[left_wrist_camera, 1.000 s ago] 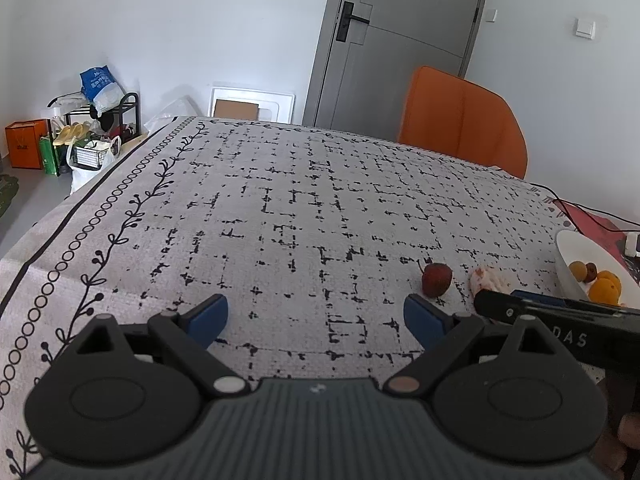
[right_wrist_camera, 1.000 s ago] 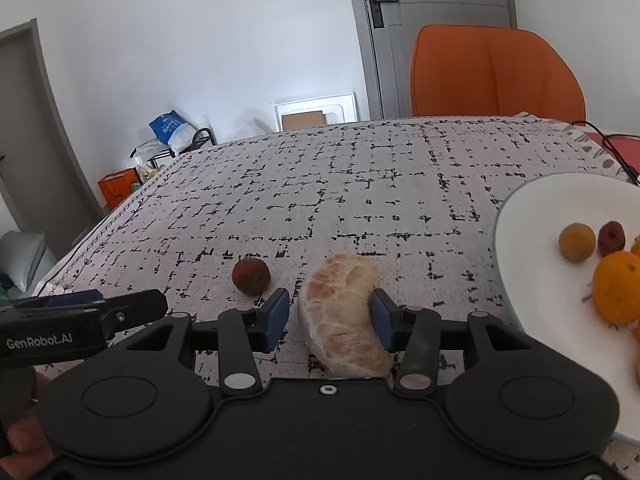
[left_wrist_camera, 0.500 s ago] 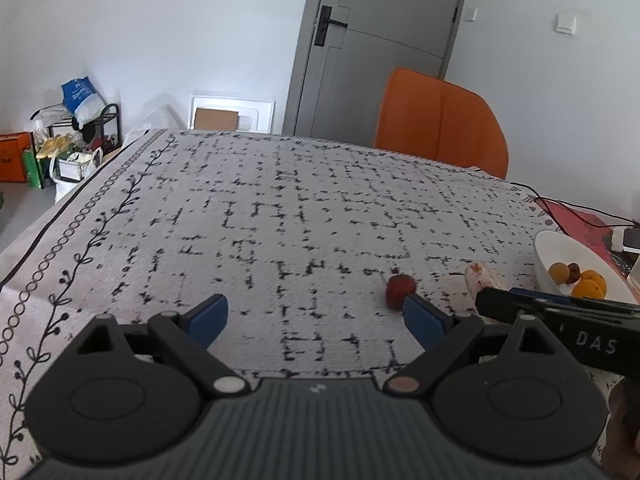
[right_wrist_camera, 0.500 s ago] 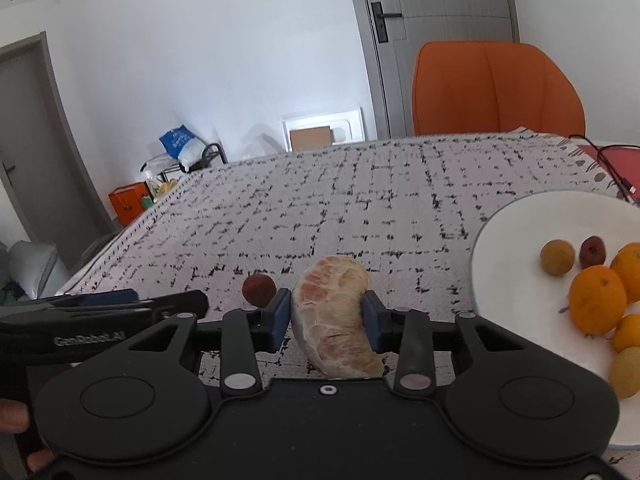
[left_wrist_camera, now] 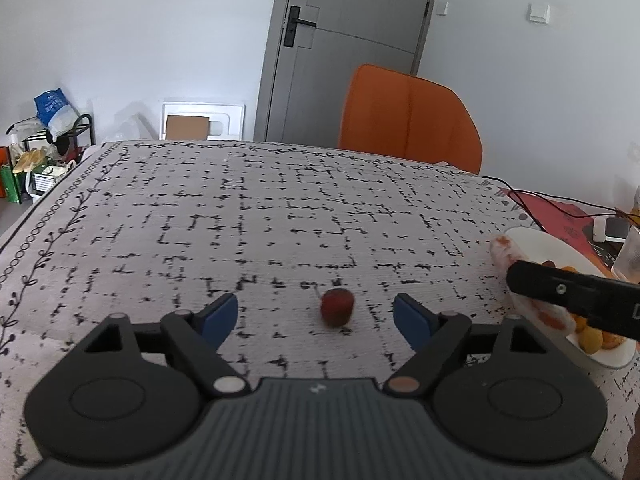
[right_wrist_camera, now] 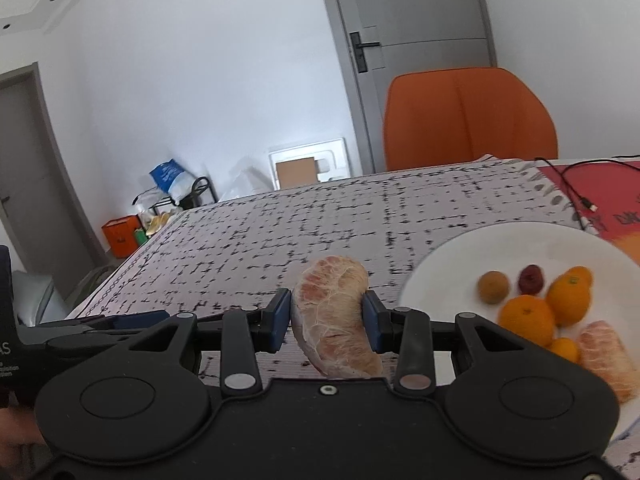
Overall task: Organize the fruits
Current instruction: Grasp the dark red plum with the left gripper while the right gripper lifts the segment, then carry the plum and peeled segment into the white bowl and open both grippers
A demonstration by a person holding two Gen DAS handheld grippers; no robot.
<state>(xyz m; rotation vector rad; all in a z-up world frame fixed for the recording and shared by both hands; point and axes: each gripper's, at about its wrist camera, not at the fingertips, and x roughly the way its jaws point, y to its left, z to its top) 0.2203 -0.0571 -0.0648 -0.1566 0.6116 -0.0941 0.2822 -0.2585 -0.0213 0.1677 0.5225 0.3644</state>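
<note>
Right wrist view: your right gripper [right_wrist_camera: 326, 318] has its blue pads pressed on the middle of a peeled, pale pink pomelo segment [right_wrist_camera: 334, 314], soft and easily crushed, held above the patterned tablecloth [right_wrist_camera: 280, 232] just left of the white plate [right_wrist_camera: 448, 256] of oranges. Your left gripper [left_wrist_camera: 316, 316] is wide but closing around a small, round red fruit [left_wrist_camera: 337, 307] lying untouched on the cloth. It looks light and apt to roll, so take it across its widest part.

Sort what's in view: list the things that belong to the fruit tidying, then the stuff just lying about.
Job:
pomelo segment, clamped in the right gripper
red fruit on the cloth, between the closing jaws of the left gripper, untouched
plate with oranges and other fruit

Lying about:
orange chair
cable
glass
floor clutter
</note>
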